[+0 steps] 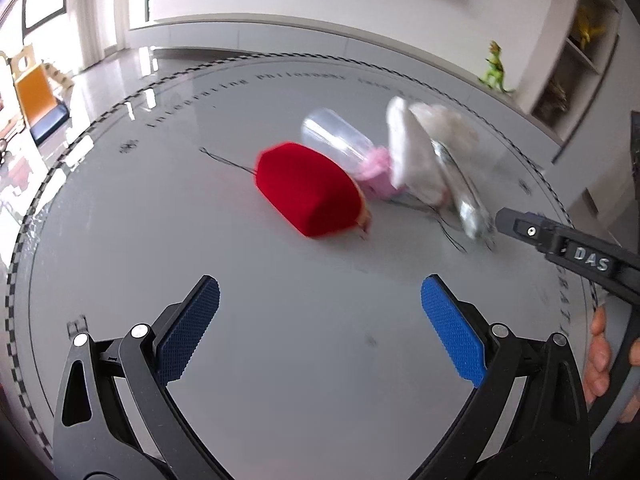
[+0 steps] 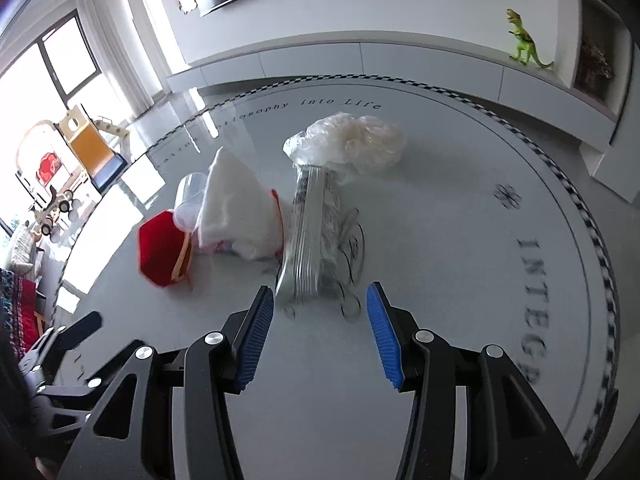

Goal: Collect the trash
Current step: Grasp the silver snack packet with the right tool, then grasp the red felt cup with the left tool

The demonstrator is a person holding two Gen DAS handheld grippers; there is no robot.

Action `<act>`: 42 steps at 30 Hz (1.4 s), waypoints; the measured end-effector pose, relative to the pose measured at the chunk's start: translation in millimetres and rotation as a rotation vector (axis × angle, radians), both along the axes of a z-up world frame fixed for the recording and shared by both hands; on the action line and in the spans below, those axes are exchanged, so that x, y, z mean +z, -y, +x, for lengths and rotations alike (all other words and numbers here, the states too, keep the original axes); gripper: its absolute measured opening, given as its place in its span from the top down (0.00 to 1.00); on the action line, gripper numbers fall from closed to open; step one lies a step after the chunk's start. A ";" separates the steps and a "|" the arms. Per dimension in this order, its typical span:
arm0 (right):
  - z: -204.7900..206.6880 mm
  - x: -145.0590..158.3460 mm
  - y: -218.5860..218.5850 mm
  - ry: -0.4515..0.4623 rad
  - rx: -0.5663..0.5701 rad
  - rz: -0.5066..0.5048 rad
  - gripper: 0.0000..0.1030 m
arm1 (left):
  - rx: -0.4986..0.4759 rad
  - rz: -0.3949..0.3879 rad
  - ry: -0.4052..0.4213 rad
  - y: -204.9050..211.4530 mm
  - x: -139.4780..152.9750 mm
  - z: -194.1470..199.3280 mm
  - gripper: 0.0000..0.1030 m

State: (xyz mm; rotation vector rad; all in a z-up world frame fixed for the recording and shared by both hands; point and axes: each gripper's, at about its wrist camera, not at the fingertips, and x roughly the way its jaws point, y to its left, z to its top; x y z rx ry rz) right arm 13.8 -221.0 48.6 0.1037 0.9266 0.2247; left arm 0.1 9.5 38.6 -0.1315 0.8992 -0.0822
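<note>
A pile of trash lies on the round grey table (image 1: 280, 360). It holds a red velvet box (image 1: 308, 190), a clear plastic cup (image 1: 340, 138), a white crumpled tissue (image 1: 408, 144) and a silvery wrapper (image 1: 464, 196). My left gripper (image 1: 320, 320) is open, short of the red box. My right gripper (image 2: 320, 324) is open, its fingertips just short of the silvery wrapper (image 2: 310, 232). In the right wrist view the tissue (image 2: 236, 208), the red box (image 2: 160, 252), the cup (image 2: 190, 198) and a crumpled clear plastic bag (image 2: 352, 144) also show. The right gripper's finger (image 1: 560, 240) shows in the left wrist view.
Thin black threads (image 2: 354, 236) lie beside the wrapper. A white low cabinet (image 2: 360, 60) runs behind the table with a green toy dinosaur (image 2: 526, 40) on it. Toys and an orange seat (image 2: 88, 148) stand on the floor at the left.
</note>
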 end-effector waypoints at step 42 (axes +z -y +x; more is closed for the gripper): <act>14.7 -23.8 4.7 -0.037 0.027 -0.007 0.68 | 0.102 0.091 -0.055 4.6 -20.7 81.6 0.51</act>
